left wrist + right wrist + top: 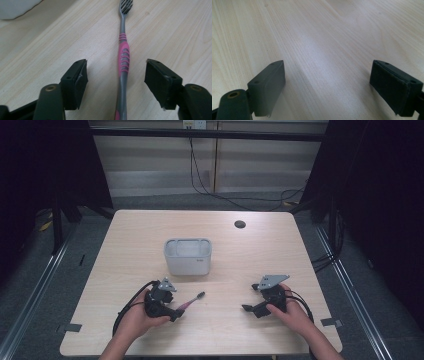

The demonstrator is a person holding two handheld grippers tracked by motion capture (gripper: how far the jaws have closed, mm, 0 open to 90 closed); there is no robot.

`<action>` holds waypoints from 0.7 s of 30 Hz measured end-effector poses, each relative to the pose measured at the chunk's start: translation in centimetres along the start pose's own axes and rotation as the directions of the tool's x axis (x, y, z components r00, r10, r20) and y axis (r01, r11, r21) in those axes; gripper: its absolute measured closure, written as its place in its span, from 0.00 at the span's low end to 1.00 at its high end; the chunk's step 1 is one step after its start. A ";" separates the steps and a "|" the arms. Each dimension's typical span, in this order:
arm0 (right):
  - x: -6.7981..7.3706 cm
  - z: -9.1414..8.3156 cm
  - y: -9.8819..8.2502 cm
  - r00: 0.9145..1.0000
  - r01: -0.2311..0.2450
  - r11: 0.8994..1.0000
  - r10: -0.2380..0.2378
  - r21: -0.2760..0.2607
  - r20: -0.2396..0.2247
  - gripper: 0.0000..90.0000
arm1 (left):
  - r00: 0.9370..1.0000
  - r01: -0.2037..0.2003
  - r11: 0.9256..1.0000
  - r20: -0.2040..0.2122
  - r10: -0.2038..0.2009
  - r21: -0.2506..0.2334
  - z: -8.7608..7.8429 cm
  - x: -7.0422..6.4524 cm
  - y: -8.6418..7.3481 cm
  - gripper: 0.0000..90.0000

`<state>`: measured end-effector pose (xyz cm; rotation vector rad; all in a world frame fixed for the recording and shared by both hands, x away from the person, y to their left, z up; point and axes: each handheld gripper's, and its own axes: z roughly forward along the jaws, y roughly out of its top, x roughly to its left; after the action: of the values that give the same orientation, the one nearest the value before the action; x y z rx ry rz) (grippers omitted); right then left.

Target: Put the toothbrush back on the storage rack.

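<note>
A pink and grey toothbrush (192, 301) lies flat on the wooden table (150, 230), its dark bristle head pointing toward the far right. In the left gripper view the toothbrush (124, 57) runs straight between the two black jaws, with a gap on each side of the handle. My left gripper (176, 312) (116, 72) is open around the handle end, and its pads do not touch the brush. My right gripper (248, 308) (328, 75) rests low over bare wood at the front right, open, with nothing between its jaws.
A pale grey rectangular tub (188, 256) stands in the middle of the table, beyond the toothbrush; its rounded corner (15, 7) shows at the top left of the left gripper view. A dark cable hole (240, 224) sits at the far side.
</note>
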<state>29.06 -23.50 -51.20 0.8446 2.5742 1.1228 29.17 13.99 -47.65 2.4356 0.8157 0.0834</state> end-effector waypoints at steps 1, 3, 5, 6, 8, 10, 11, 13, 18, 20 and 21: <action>0.0 0.0 0.0 1.000 0.000 1.000 0.000 0.000 0.000 0.14 | 1.000 -0.001 1.000 -0.007 0.001 0.015 0.0 0.0 0.2 0.41; 0.0 0.0 0.0 1.000 0.000 1.000 0.000 0.000 0.000 0.14 | 1.000 0.004 1.000 -0.015 -0.004 0.026 0.1 -0.1 0.4 0.45; 0.0 0.0 0.0 1.000 0.000 1.000 0.000 0.000 0.000 0.14 | 1.000 0.011 0.999 -0.014 -0.011 0.037 0.1 0.0 0.7 0.47; 0.0 0.0 0.0 1.000 0.000 1.000 0.000 0.000 0.000 0.14 | 1.000 0.008 0.999 -0.014 -0.007 0.046 0.1 0.0 0.8 0.49; 0.0 0.0 0.0 1.000 0.000 1.000 0.000 0.000 0.000 0.14 | 1.000 0.000 0.998 -0.017 0.001 0.060 0.2 -0.1 1.1 0.51; 0.0 0.0 0.0 1.000 0.000 1.000 0.000 0.000 0.000 0.14 | 1.000 -0.005 0.997 -0.012 0.006 0.076 0.3 -0.2 1.4 0.53; 0.0 0.0 0.0 1.000 0.000 1.000 0.000 0.000 0.000 0.14 | 1.000 0.003 0.997 -0.015 -0.002 0.080 0.3 -0.3 1.5 0.54; 0.0 0.0 0.0 1.000 0.000 1.000 0.000 0.000 0.000 0.14 | 1.000 -0.003 0.996 -0.016 0.004 0.092 0.5 -0.3 1.8 0.55; 0.0 0.0 0.0 1.000 0.000 1.000 0.000 0.000 0.000 0.14 | 1.000 -0.006 0.993 -0.010 0.007 0.121 0.9 -0.5 2.3 0.62; 0.0 0.0 0.0 1.000 0.000 1.000 0.000 0.000 0.000 0.14 | 1.000 -0.006 0.991 -0.015 0.008 0.135 1.0 -0.6 2.6 0.63; 0.0 0.0 0.0 1.000 0.000 1.000 0.000 0.000 0.000 0.14 | 1.000 -0.003 0.990 -0.018 0.006 0.141 1.1 -0.6 2.7 0.63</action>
<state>29.06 -23.50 -51.20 0.8443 2.5740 1.1227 30.36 11.30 -47.02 2.5722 0.8506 0.0516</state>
